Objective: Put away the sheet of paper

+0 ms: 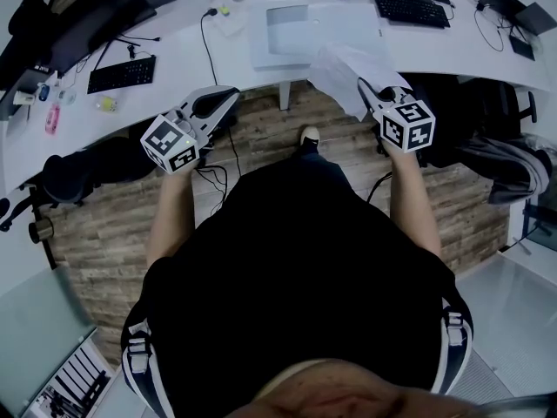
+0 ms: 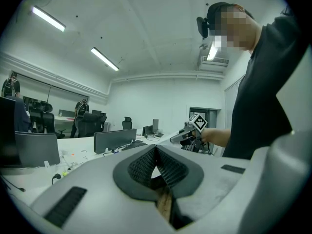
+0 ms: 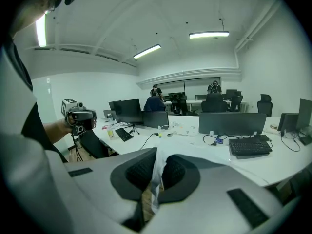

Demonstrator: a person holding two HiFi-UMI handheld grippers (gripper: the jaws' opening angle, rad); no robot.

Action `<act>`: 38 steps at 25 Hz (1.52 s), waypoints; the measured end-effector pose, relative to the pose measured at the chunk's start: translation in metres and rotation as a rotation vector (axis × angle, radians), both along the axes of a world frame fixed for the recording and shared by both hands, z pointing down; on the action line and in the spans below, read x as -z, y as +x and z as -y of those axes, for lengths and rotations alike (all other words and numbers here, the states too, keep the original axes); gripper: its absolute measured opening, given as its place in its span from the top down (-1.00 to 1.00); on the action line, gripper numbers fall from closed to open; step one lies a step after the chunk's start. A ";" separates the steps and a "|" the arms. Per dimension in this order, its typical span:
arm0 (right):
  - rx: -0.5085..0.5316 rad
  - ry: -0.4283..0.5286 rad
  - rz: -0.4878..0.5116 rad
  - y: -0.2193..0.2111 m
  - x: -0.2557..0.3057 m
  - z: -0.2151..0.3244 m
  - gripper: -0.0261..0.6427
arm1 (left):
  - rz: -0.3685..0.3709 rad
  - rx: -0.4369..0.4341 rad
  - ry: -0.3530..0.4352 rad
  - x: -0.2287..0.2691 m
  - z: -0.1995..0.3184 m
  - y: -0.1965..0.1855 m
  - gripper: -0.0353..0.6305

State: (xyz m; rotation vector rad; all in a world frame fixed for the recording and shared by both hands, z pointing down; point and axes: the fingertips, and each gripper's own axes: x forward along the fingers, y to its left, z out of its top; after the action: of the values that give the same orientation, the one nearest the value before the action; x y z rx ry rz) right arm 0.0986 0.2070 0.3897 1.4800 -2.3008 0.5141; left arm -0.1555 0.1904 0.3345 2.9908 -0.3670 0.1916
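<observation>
Black keyboard and cable on curved white desk

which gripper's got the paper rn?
The right gripper: its jaws are shut on the sheet of paper. The left gripper is shut too, with nothing in it.

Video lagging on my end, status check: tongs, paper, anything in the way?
Right tongs shut on the white sheet of paper, at edge of the curved white desk. Left tongs shut, empty. Black keyboard further back, clear of paper.
</observation>
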 end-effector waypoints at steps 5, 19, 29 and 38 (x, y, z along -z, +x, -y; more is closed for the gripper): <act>-0.002 0.020 0.009 0.008 0.001 0.015 0.88 | 0.029 -0.004 -0.003 -0.008 0.008 0.008 0.83; 0.017 -0.002 -0.005 0.027 -0.005 0.054 0.88 | 0.039 0.006 -0.027 -0.017 0.039 0.025 0.83; 0.023 -0.013 -0.006 0.045 -0.013 0.086 0.88 | 0.044 0.019 -0.045 -0.021 0.069 0.040 0.83; 0.048 -0.038 -0.005 0.064 -0.020 0.111 0.88 | 0.044 0.033 -0.051 -0.021 0.093 0.063 0.83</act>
State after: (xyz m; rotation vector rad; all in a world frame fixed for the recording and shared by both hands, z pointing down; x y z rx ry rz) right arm 0.1621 0.0963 0.4102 1.4037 -2.3037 0.5369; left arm -0.0923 0.0977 0.3554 2.9328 -0.4091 0.2591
